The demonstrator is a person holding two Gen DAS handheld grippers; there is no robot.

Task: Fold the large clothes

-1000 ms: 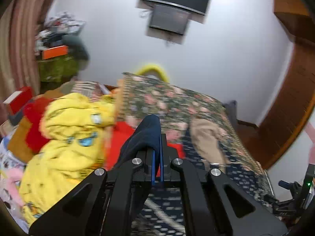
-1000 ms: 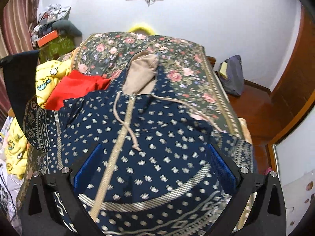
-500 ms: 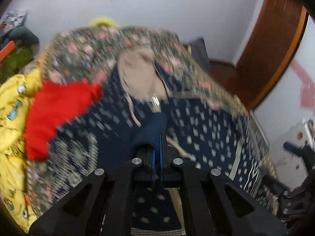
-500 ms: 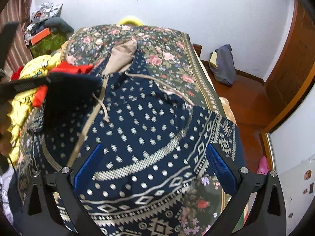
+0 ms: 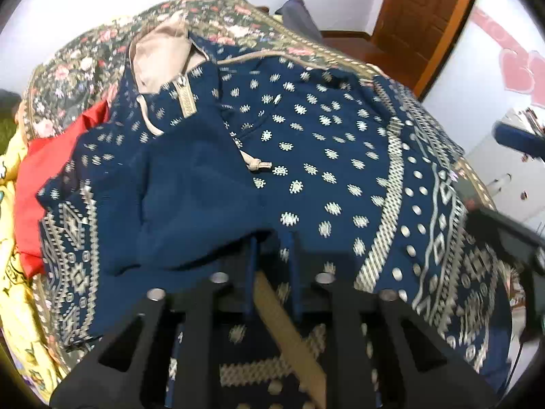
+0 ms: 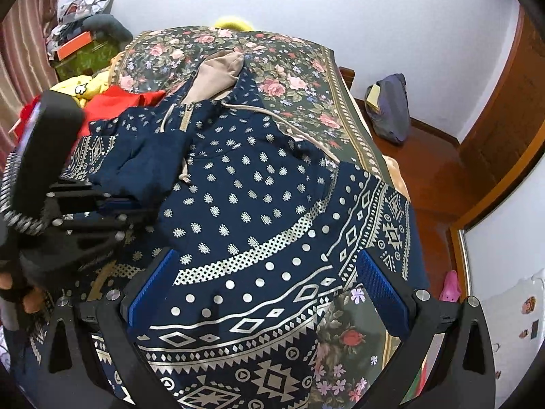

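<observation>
Left claw (image 5: 270,238) stands narrowly parted, its jaws having just been opening; the plain navy sleeve (image 5: 190,204) of the hoodie lies draped just ahead of and partly over its left blue pad, no firm pinch visible, the fabric's edge at the fingertips. Seen from the right wrist view, the same claw (image 6: 136,204) comes in from the left edge, held by a gloved hand (image 6: 17,289), its tip at the folded sleeve (image 6: 150,163). Right claw (image 6: 265,289) gapes wide, blue pads well apart, nothing between them but the garment's hem below; it hovers over the lower patterned band, contact cannot be told. Navy hoodie (image 6: 255,204) with pale dotted motifs and geometric hem bands lies face-up on the bed, spread across the floral bedspread (image 6: 289,78), beige-lined hood (image 6: 218,75) toward the far wall, zipper pull (image 5: 185,99) and drawcord (image 5: 255,165) showing at the chest. Left sleeve is folded inward across the front. Red garment (image 5: 37,184) sits just beside the hoodie's left shoulder, yellow printed cloth (image 5: 13,306) beyond it at the bed's edge. A grey bag (image 6: 391,109) rests on the wooden floor (image 6: 436,170) by the wall, well apart from the bed.
</observation>
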